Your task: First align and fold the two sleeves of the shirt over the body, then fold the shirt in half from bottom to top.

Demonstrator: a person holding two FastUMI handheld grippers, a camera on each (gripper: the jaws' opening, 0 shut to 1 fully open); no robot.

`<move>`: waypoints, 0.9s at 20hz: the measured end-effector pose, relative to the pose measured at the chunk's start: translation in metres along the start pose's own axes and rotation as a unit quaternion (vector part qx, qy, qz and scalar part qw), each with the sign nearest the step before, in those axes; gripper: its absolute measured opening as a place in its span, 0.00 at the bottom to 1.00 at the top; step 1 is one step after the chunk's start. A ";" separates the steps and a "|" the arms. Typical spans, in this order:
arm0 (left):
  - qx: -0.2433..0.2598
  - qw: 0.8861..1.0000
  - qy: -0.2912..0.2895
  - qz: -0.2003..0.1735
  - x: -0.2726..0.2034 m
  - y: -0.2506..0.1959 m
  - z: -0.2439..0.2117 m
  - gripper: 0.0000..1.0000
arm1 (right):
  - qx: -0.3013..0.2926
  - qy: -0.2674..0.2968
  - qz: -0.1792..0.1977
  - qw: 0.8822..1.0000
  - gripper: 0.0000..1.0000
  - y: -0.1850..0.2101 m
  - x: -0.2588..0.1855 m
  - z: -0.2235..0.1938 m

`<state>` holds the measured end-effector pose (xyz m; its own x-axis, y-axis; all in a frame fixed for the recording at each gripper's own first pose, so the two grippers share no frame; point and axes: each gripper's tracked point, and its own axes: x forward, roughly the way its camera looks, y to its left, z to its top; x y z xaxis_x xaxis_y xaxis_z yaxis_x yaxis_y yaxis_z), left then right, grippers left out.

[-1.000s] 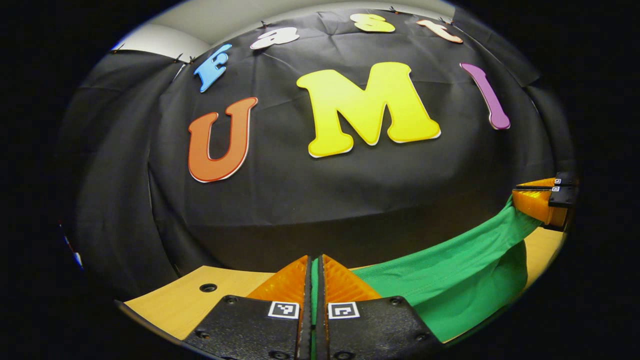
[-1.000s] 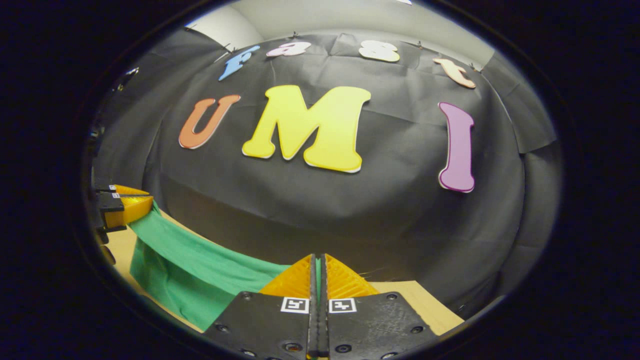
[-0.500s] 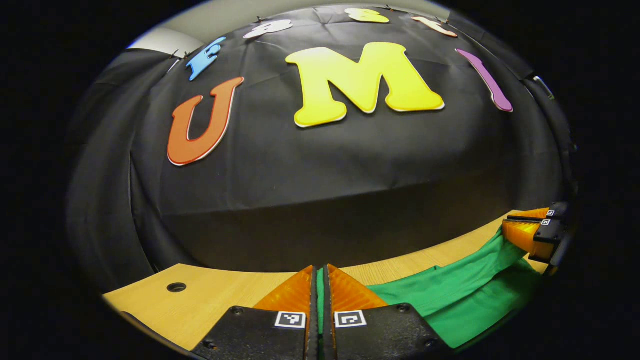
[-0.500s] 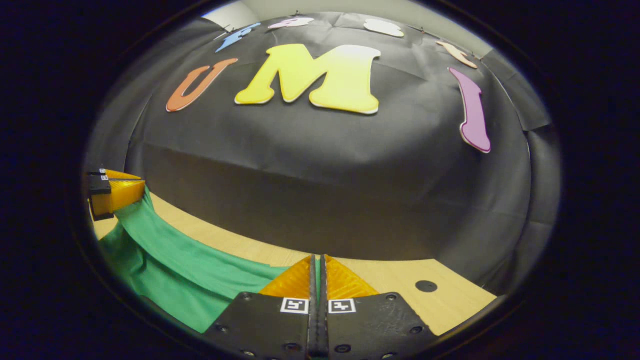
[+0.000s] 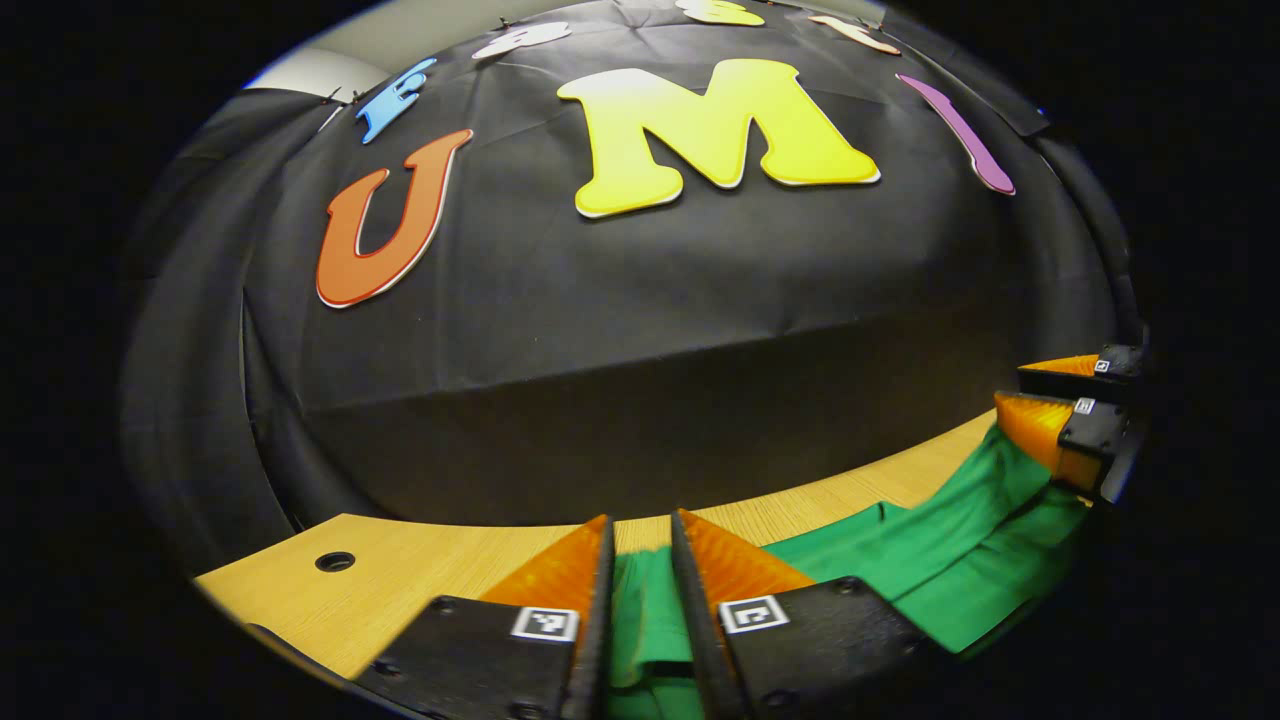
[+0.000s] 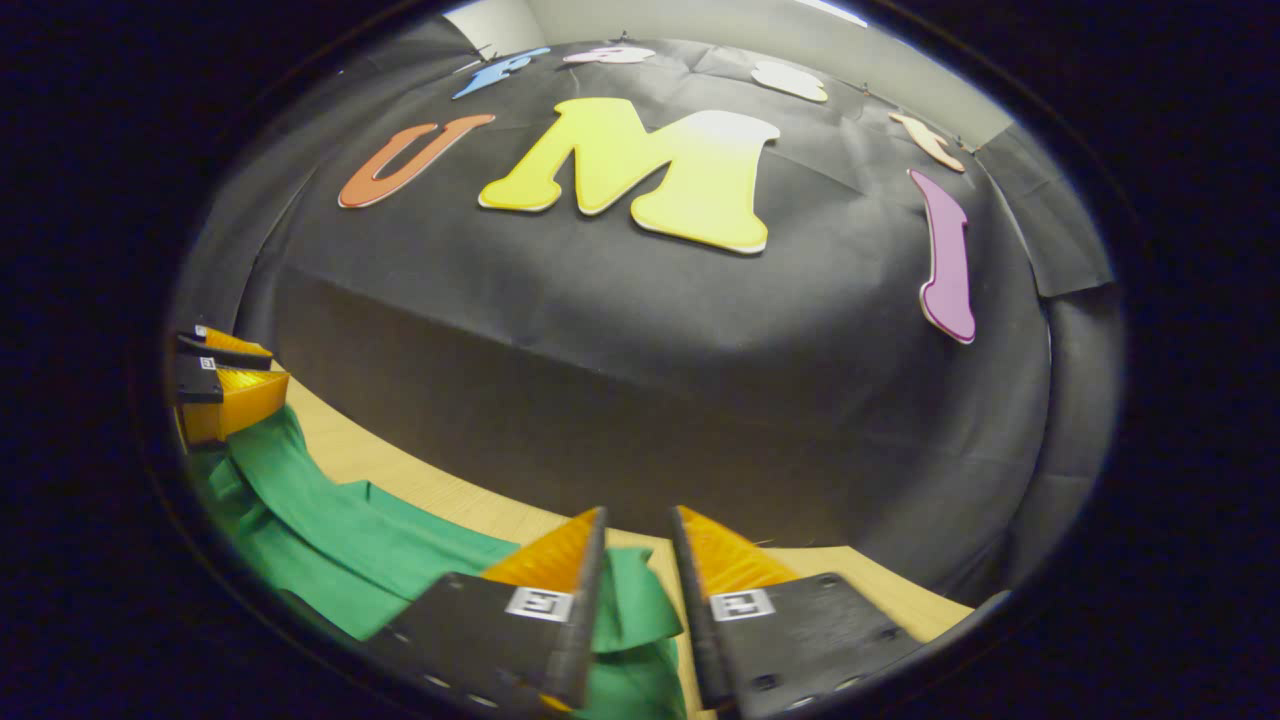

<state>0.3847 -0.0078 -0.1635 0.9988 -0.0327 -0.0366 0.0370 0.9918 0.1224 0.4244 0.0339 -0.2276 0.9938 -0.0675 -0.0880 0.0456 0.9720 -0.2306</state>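
The green shirt (image 5: pixel 930 570) is lying on the wooden table (image 5: pixel 400 575), stretching as a folded band between the two grippers, close to the table's far edge below the black booth wall. In the left gripper view, the left gripper (image 5: pixel 640 560) is standing with its fingers spread, cloth sitting loose in the gap between them. In the right gripper view, the right gripper (image 6: pixel 637 560) is likewise parted, a bunched fold of shirt (image 6: pixel 400 540) lying between its fingers without being pinched. Each view is catching the other gripper at its side edge, fingers apart, beside the shirt's far end.
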 end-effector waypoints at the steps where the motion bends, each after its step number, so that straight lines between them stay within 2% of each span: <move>1: -0.018 1.000 -0.002 -0.002 -0.001 0.002 -0.001 0.58 | 0.002 0.001 0.003 1.000 0.66 0.001 0.001 0.003; 2: -0.034 0.999 0.000 -0.015 -0.003 -0.001 -0.001 0.79 | 0.003 0.002 -0.004 1.000 0.96 -0.003 0.000 -0.001; 3: -0.045 0.999 0.000 -0.027 0.001 -0.004 -0.003 1.00 | 0.006 0.002 -0.005 1.000 0.97 -0.003 -0.001 -0.002; 6: -0.053 0.997 0.007 -0.048 -0.003 -0.011 -0.004 1.00 | 0.018 -0.002 -0.001 1.000 0.95 -0.004 -0.002 0.000; 9: -0.033 0.999 0.009 -0.021 -0.004 -0.005 -0.006 1.00 | 0.023 0.000 -0.001 1.000 0.97 -0.004 -0.001 -0.002; 13: -0.041 0.999 0.007 -0.022 -0.012 -0.004 -0.001 1.00 | -0.006 -0.008 0.020 1.000 0.95 0.006 -0.012 0.009; 18: -0.069 0.998 -0.010 -0.007 -0.056 0.010 0.044 1.00 | 0.000 -0.030 0.040 0.999 0.93 0.006 -0.056 0.061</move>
<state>0.3307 -0.0017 -0.1166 0.9988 -0.0470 -0.0168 0.0467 0.9988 -0.0160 0.3755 0.0570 -0.1647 0.9985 0.0242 -0.0486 -0.0345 0.9740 -0.2241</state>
